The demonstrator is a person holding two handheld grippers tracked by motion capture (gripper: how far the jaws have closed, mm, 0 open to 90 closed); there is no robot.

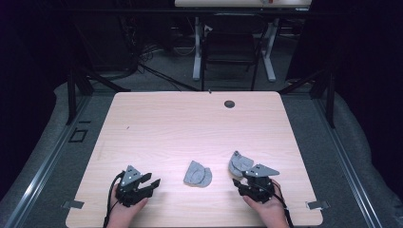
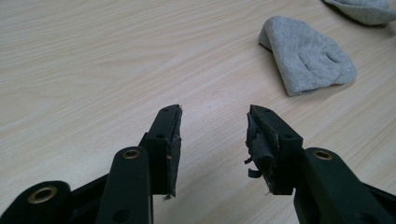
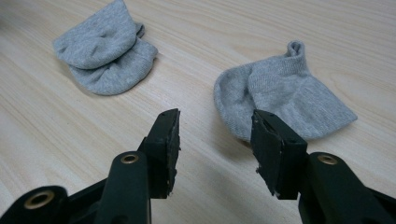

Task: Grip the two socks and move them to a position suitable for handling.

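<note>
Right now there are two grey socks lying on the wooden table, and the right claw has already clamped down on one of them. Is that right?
Not quite. The right claw is open and grips nothing; the right gripper view shows its jaws apart, just short of the nearer sock. The rest holds: two grey socks, the other sock included, lie on the wooden table.

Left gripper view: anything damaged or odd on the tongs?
Yes. The pad lining on the left tongs is torn: shreds of black rubber curl off the right-hand pad, and the other pad's lower edge is frayed. Both tongs are open, holding nothing; the two grey socks lie crumpled, untouched.
</note>
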